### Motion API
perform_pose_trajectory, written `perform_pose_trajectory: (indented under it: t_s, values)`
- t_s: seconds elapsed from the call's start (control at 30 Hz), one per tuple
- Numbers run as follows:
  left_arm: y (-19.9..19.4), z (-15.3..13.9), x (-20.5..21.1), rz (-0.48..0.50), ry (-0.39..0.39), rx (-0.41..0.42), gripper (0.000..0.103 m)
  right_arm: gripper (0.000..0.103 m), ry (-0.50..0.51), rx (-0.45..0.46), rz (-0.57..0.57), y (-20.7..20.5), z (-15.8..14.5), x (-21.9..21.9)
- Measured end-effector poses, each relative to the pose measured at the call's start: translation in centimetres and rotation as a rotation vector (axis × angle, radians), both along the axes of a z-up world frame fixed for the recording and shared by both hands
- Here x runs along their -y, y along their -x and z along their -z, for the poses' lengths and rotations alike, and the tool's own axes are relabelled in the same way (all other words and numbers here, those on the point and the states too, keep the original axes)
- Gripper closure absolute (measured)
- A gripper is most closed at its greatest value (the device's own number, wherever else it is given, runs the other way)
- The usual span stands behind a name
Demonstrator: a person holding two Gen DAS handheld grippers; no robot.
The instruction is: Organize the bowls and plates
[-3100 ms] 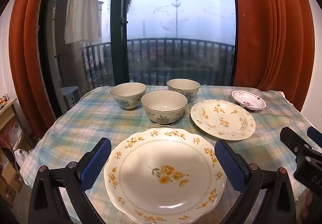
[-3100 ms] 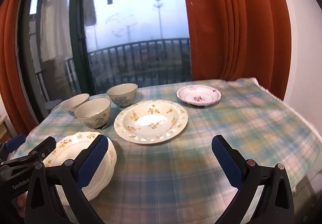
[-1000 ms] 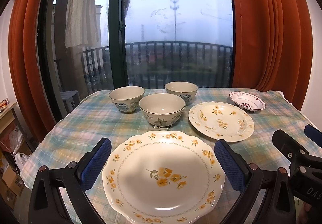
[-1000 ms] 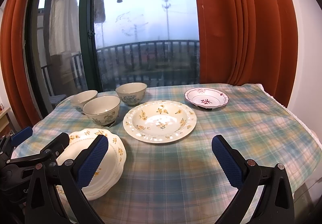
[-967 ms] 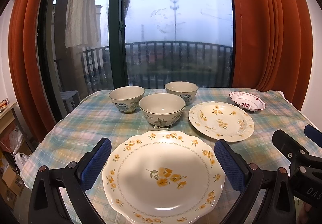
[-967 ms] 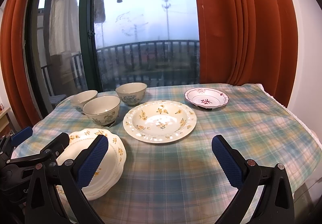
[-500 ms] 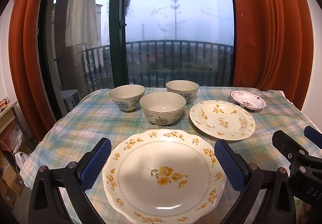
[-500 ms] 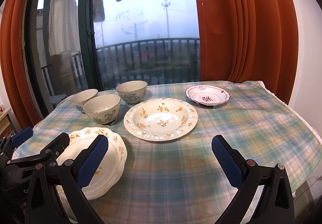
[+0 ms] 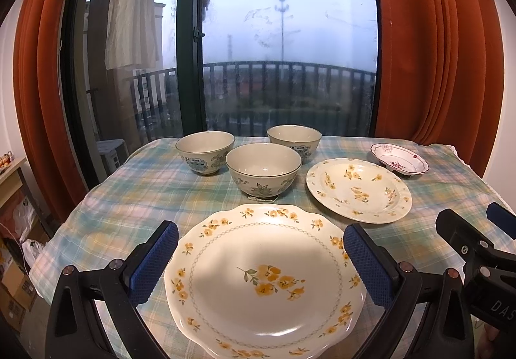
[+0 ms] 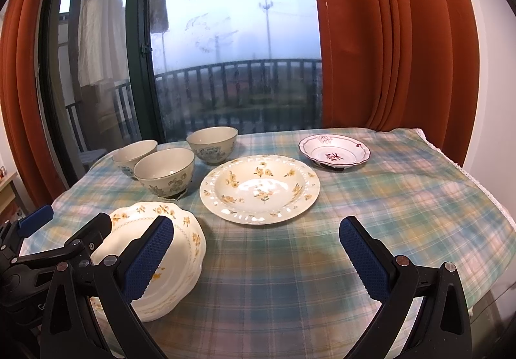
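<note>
- Left gripper [image 9: 260, 257]: spread wide, holding nothing, poised over the scalloped plate [image 9: 264, 275] at the counter's [image 10: 403, 198] near edge.
- Right gripper [image 10: 256, 249]: also wide apart and empty above bare cloth.
- Beyond: pierced-rim plate [image 10: 259, 188], three bowls [image 9: 263, 169], small red-flowered dish [image 10: 334, 151].

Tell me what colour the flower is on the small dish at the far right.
Dark red, on the small dish with its white ground and red-lined rim; the right wrist view shows it best.

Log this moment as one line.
left gripper: open over scalloped plate | right gripper: open, empty | three bowls: unstacked
</note>
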State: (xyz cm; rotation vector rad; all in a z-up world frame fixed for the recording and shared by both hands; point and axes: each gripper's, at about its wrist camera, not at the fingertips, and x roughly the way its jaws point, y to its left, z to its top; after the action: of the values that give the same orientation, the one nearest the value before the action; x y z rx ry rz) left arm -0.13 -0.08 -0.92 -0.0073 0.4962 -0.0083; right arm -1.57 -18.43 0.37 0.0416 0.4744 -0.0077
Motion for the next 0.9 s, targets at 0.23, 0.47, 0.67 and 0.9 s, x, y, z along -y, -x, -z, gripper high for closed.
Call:
perform_pose_trajectory:
  t_s: [0.23,0.47,0.67,0.9]
  values:
    - [-1.0,0.1,-1.1,-0.011,-0.010,-0.023,0.001,0.000,0.004,-0.018,-0.006,-0.9,0.5,-1.3]
    - [-3.0,0.7,-2.5,-0.034,-0.019,-0.064,0.001,0.000,-0.015,-0.069,-0.008,-3.4,1.0,-2.5]
    - [-5.0,2.3,-3.7,-0.067,-0.040,-0.132,0.001,0.000,0.001,-0.126,-0.044,-5.5,1.9,-4.2]
    - [-7.3,4.5,-5.6,-0.095,-0.027,-0.231,0.004,0.000,0.014,-0.233,-0.073,-8.7,4.2,-6.3]
